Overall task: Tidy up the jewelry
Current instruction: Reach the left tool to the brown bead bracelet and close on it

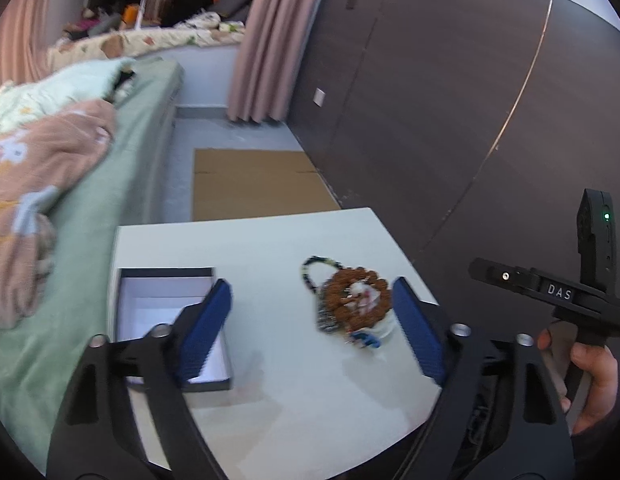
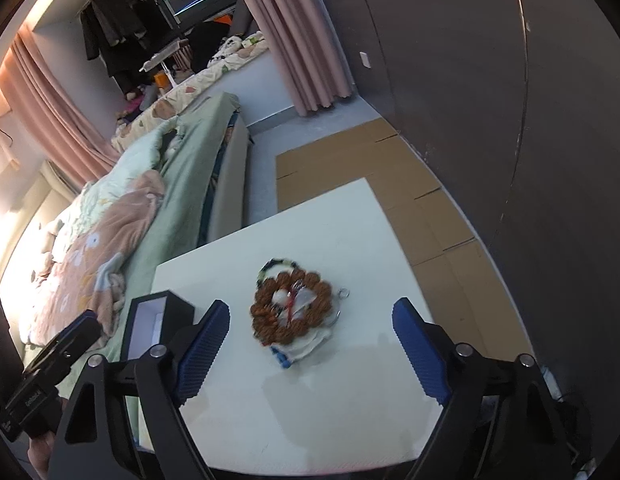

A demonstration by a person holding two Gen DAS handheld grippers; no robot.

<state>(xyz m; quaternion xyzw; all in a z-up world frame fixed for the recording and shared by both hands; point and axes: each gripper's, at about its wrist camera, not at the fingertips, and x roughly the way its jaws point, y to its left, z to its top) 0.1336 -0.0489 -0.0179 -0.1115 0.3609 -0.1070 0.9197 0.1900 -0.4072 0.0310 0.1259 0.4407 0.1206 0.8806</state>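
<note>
The left gripper (image 1: pixel 310 328) and right gripper (image 2: pixel 312 344) hover with blue-padded fingers spread, empty. A heap of brown wooden-bead bracelets (image 2: pixel 289 312) lies on the white table (image 2: pixel 350 400), right of the open black box (image 1: pixel 165 320). Tangled strands could drag neighbours off.

Brown bead bracelet (image 1: pixel 358 300) heaped on table (image 1: pixel 310 400) beside open box (image 1: pixel 165 312).
</note>
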